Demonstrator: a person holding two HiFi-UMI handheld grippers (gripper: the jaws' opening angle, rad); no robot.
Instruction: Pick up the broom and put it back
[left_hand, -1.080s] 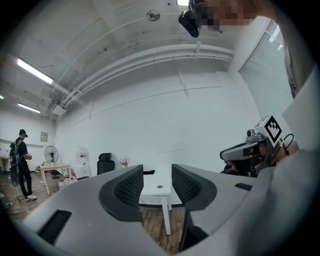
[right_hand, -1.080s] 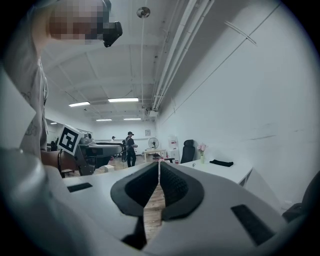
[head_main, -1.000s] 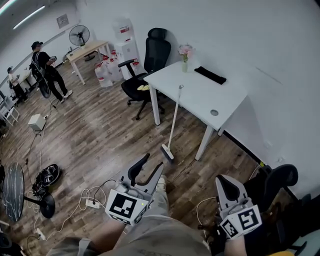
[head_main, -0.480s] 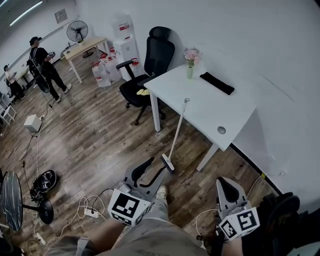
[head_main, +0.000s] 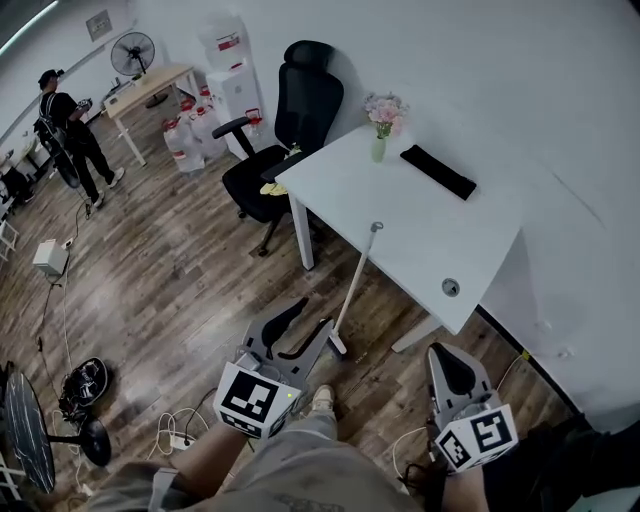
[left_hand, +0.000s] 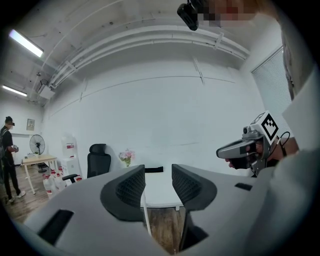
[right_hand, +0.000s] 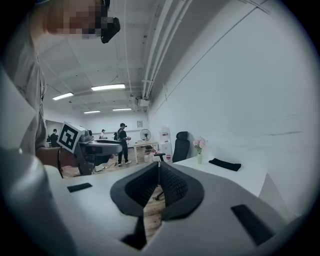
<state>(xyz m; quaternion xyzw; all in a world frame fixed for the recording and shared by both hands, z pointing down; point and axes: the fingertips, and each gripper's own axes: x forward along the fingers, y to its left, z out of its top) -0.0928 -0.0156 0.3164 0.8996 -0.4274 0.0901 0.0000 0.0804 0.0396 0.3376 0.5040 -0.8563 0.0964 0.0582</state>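
The main hazard is that the broom (head_main: 355, 285) only leans. Its handle tip is propped on the near edge of the white tabletop (head_main: 400, 215) and its brush head (head_main: 338, 345) rests on the wooden floor (head_main: 180, 280). A glancing bump from a claw, rather than a clean closure, would likely slide the tip off the edge and send the broom clattering down. The handle is thin and round, so a grip taken low or off-centre could let it swivel. A long pole swung carelessly could also sweep the vase of flowers (head_main: 381, 120) standing higher in the frame on the tabletop. Loose cables (head_main: 185, 430) at the lower left of the head view look like a trip risk. The left claw (head_main: 312, 314), at lower centre of the head view, stands wide open and empty, its tips just beside the brush head but apart from it. In the left gripper view the pale handle (left_hand: 146, 216) shows low in the gap between the jaws, beyond them and untouched. The right claw (head_main: 442, 354), at lower right, has its jaws together on nothing and sits well apart from the broom.
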